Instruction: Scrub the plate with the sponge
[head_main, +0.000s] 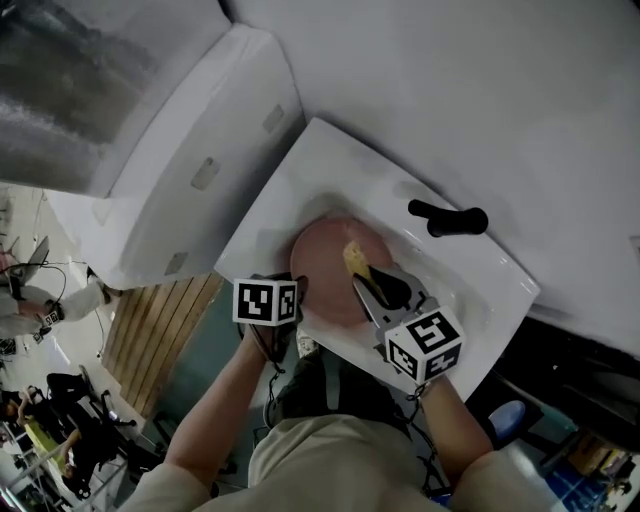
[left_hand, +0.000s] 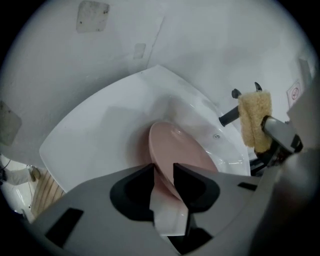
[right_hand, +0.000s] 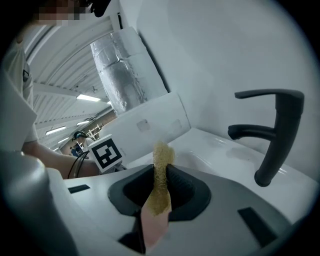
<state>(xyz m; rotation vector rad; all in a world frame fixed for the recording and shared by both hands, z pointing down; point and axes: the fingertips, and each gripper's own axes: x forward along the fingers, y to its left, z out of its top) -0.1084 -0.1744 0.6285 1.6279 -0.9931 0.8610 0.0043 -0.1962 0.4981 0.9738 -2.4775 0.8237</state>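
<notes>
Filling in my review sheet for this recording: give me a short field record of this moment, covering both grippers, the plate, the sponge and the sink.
Left gripper: shut on pink plate rim
Right gripper: shut on yellow sponge
Plate pose: tilted, in white sink basin
Sponge and plate: apart, not touching
Black faucet: on sink's rim
Scrubbing: not yet begun

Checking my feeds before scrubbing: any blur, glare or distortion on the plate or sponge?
Head view: even light, plate slightly shadowed, no glare. Left gripper view: fisheye bend, dark corners, plate sharp. Right gripper view: same fisheye, sponge soft up close.
</notes>
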